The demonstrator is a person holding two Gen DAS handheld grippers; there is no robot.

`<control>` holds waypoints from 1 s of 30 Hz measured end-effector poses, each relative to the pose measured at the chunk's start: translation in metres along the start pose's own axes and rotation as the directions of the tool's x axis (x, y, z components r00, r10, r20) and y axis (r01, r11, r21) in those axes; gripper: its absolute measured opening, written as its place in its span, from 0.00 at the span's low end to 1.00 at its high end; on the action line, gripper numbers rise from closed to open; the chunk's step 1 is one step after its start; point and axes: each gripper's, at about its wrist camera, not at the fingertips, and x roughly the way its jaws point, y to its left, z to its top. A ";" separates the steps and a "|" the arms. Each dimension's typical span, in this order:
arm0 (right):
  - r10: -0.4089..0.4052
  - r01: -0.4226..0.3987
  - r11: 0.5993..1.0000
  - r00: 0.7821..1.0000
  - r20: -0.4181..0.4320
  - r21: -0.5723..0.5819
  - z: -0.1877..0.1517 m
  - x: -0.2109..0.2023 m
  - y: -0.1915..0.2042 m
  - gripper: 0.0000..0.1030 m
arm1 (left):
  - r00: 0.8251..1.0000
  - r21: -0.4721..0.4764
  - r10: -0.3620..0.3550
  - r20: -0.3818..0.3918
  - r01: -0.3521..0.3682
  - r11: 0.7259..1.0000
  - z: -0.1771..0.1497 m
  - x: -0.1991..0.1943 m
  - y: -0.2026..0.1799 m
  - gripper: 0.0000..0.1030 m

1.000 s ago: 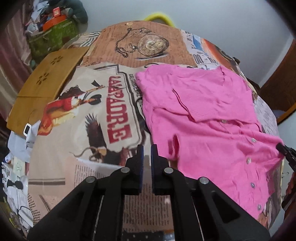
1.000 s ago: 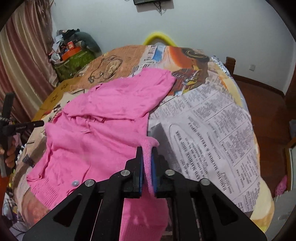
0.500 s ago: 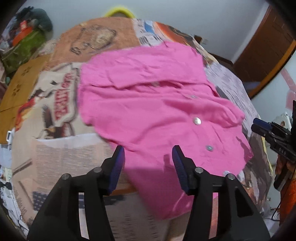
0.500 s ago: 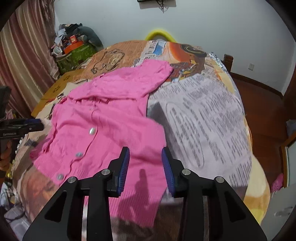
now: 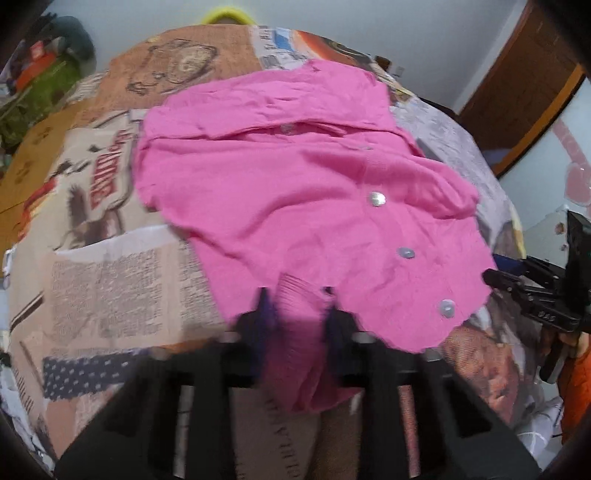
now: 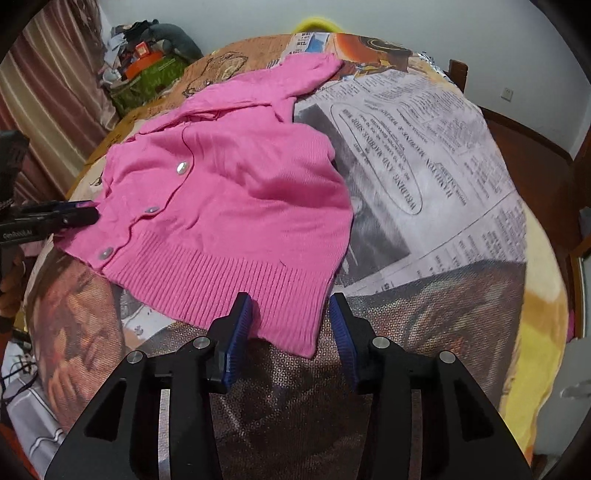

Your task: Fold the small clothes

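Note:
A small pink buttoned cardigan [image 5: 295,192] lies spread on a printed bedspread [image 5: 110,266]; it also shows in the right wrist view [image 6: 236,206]. My left gripper [image 5: 299,314] is open, its blurred fingers on either side of a ribbed pink sleeve end. My right gripper [image 6: 291,325] is open, its blue pads on either side of the ribbed hem corner. The right gripper also shows at the right edge of the left wrist view [image 5: 532,291], beside the buttoned hem. The left gripper shows at the left edge of the right wrist view [image 6: 48,218].
The bedspread [image 6: 424,177] covers a bed. A cluttered pile with a green bag [image 6: 147,77] sits at the far left by a curtain. A wooden door [image 5: 524,85] stands at the right. A yellow object [image 5: 227,14] peeks over the far edge.
Both grippers opened; the right let go of the pink fabric it had pinched. The left gripper moved right and now straddles a sleeve end. The cardigan now lies flatter.

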 end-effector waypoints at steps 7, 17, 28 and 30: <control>0.032 -0.031 0.999 0.999 0.028 -0.005 0.002 0.004 0.006 0.07 | 0.998 -0.107 0.029 0.048 -0.024 0.994 -0.011 -0.020 0.035 0.05; 0.054 -0.052 0.999 0.985 0.167 -0.017 0.026 -0.031 0.012 0.06 | 0.973 -0.190 0.087 0.214 -0.046 0.981 0.001 -0.080 0.070 0.05; 0.090 -0.059 0.993 0.935 0.342 -0.100 0.098 -0.063 0.036 0.06 | 0.923 -0.223 0.136 0.360 -0.056 0.973 0.067 -0.117 0.088 0.05; 0.085 -0.046 0.992 0.930 0.357 -0.118 0.108 -0.063 0.038 0.06 | 0.919 -0.227 0.150 0.365 -0.068 0.972 0.083 -0.115 0.092 0.05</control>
